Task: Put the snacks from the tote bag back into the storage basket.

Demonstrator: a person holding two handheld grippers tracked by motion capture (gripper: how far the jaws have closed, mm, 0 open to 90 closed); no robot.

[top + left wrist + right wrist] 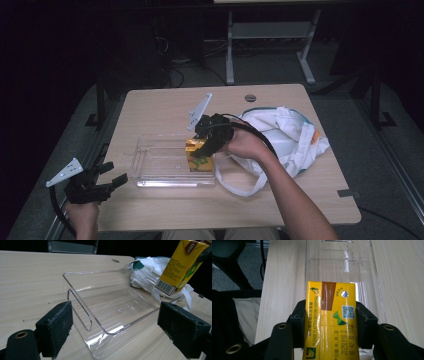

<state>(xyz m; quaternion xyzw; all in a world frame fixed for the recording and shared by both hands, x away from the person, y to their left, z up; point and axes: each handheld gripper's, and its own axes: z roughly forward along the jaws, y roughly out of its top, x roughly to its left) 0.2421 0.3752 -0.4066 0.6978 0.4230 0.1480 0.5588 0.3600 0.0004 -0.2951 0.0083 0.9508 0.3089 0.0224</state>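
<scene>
My right gripper [202, 150] is shut on a yellow drink carton [198, 155] and holds it at the right end of a clear plastic tray [155, 162]. In the right gripper view the carton [330, 320] sits clamped between both pads, with the tray [362, 270] stretching away beyond it. My left gripper [112, 175] hangs open near the table's front left corner, just left of the tray. Its view shows the tray [82, 300] between its spread pads, the left gripper [115, 327] holding nothing, and the carton [181, 265] held tilted at the upper right.
A white cloth bag [285, 135] with long handles lies on the right half of the wooden table [160, 105], right of the tray. A round cable hole [250, 98] sits near the far edge. A desk frame stands on the floor beyond the table.
</scene>
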